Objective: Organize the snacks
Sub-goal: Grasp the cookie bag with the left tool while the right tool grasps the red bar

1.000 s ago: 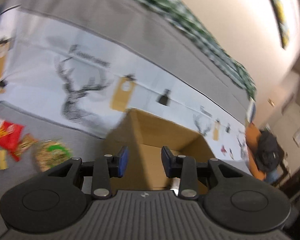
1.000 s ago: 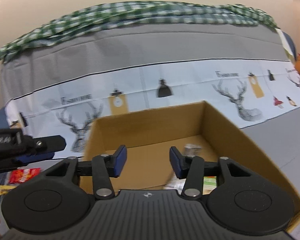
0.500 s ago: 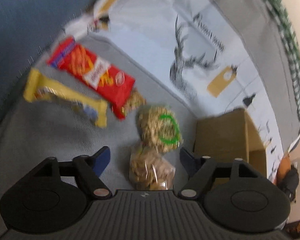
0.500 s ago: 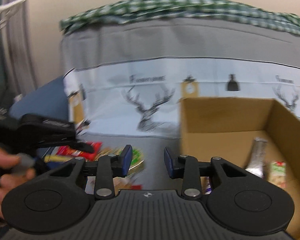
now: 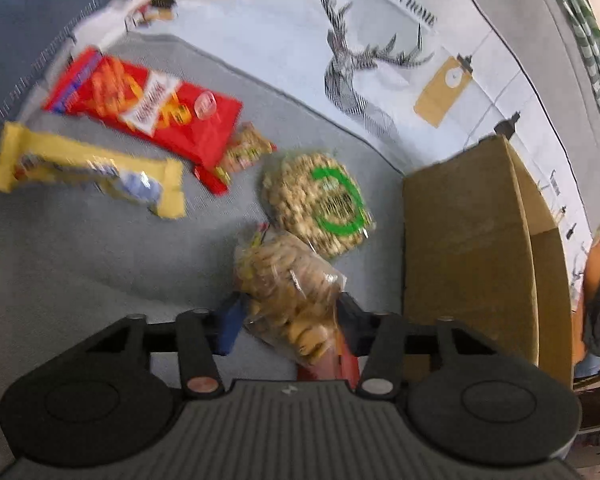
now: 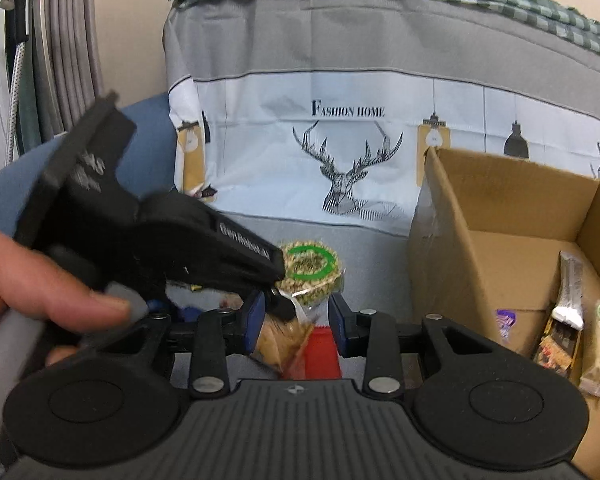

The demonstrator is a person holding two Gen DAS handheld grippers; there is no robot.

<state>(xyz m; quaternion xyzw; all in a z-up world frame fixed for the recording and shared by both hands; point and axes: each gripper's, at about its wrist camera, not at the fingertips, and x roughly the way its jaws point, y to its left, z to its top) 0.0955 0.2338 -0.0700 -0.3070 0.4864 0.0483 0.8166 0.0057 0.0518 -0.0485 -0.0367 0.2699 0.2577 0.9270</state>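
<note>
My left gripper (image 5: 288, 326) straddles a clear bag of tan biscuits (image 5: 288, 280) lying on the grey sofa seat; its fingers touch the bag's sides and look closed on it. Behind it lie a round pack with a green ring (image 5: 321, 200), a red chip bag (image 5: 148, 108), a small orange pack (image 5: 246, 150) and a yellow pack (image 5: 88, 168). The cardboard box (image 5: 467, 256) stands to the right. In the right wrist view my right gripper (image 6: 296, 322) is open and empty, just behind the left gripper (image 6: 172, 248) and the biscuit bag (image 6: 278, 344). The box (image 6: 499, 248) holds several snacks (image 6: 567, 296).
A sofa back with a deer-print cover (image 6: 347, 168) rises behind the seat. A blue cushion or armrest (image 5: 24, 12) borders the seat on the left. A red packet (image 6: 319, 350) lies under the biscuit bag.
My left gripper has swung from the box down to the snacks on the left and its fingers have narrowed onto the biscuit bag. My right gripper has turned left from the box toward it.
</note>
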